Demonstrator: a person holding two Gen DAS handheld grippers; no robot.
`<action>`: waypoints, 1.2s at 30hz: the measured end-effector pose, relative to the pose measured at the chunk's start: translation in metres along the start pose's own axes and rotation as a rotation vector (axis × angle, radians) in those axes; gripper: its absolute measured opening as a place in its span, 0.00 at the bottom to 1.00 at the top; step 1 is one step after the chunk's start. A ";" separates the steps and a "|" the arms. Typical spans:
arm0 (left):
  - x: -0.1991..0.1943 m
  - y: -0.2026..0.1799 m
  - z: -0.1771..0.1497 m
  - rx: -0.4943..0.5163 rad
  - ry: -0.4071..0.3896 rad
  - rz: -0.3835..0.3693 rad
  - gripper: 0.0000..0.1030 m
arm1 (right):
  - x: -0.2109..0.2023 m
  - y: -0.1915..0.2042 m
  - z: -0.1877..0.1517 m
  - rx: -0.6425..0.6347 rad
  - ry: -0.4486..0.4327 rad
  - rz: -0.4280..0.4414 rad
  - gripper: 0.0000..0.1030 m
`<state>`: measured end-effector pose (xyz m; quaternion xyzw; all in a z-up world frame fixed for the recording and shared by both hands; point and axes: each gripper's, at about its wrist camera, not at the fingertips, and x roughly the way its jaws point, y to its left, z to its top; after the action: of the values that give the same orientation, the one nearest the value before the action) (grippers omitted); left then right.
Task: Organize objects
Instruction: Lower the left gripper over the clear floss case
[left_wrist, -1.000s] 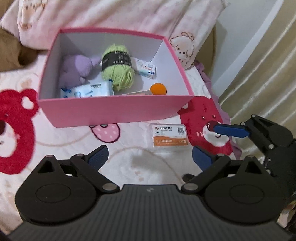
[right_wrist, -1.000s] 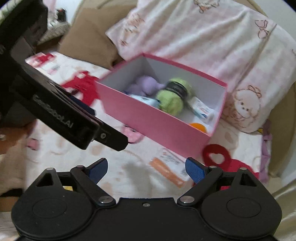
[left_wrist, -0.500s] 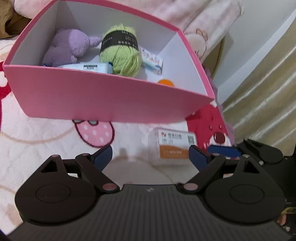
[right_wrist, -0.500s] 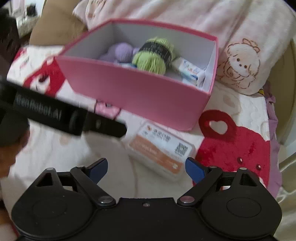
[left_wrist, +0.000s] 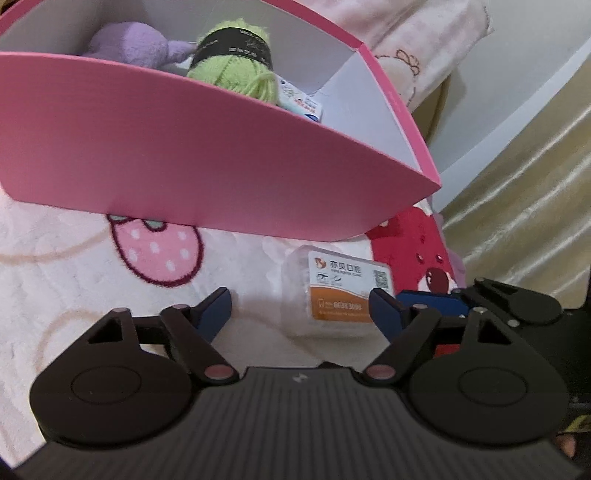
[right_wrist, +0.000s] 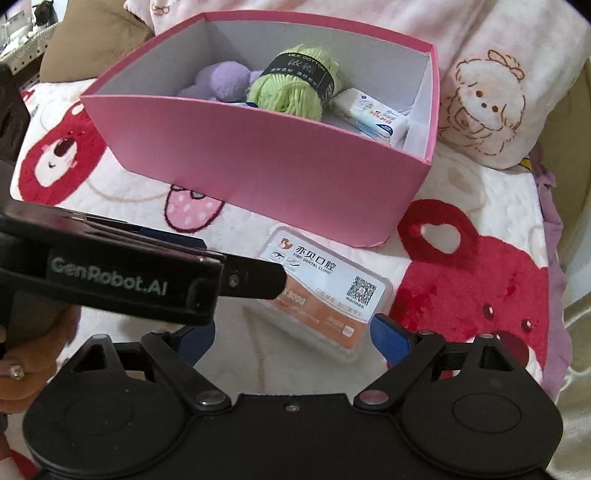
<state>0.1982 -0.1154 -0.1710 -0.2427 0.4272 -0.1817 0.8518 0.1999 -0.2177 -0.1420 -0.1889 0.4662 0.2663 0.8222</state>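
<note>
Left claw: left gripper (left_wrist: 301, 308) is sitting low in the left wrist view, its blue-tipped jaws closing with the near end of the case between them; the pads are not pressing on it yet.
Right claw: right gripper (right_wrist: 291, 338) is holding its jaws wide apart at the bottom of the right wrist view, the case's lower end lying between the tips, untouched.
Case: clear flat rectangular plastic case with a white and orange dental-clinic label (left_wrist: 341, 291) (right_wrist: 325, 295) is lying flat on the blanket, just below the front wall of the box, near its right corner.
Case axis: in the right wrist view its long axis is running from centre-left down to lower right; the white printed half is facing the box, the orange half is facing the claws.
Box: open pink cardboard box with white inside (left_wrist: 207, 158) (right_wrist: 266, 166) is filling the upper part of both views.
Box contents: green yarn ball with a black band (right_wrist: 295, 86), purple plush toy (right_wrist: 221, 79) and white tissue pack (right_wrist: 369, 112) are lying inside.
Surface: fluffy white blanket with red bears and a pink strawberry (left_wrist: 74, 266) (right_wrist: 476, 269) is lying under everything.
Crossing arm: the left claw's black body is reaching in from the left edge of the right wrist view, covering the case's left corner.
</note>
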 end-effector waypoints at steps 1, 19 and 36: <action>0.002 -0.001 0.000 0.006 0.008 0.002 0.68 | 0.003 0.000 0.000 -0.006 0.004 -0.009 0.92; -0.005 -0.003 -0.006 0.012 0.055 -0.011 0.37 | 0.006 0.002 0.004 0.037 0.013 0.043 0.94; -0.047 0.026 -0.004 -0.132 0.084 0.116 0.37 | 0.011 0.042 0.015 0.016 0.051 0.164 0.94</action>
<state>0.1712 -0.0707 -0.1576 -0.2652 0.4870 -0.1133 0.8244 0.1891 -0.1732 -0.1468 -0.1503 0.5029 0.3241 0.7871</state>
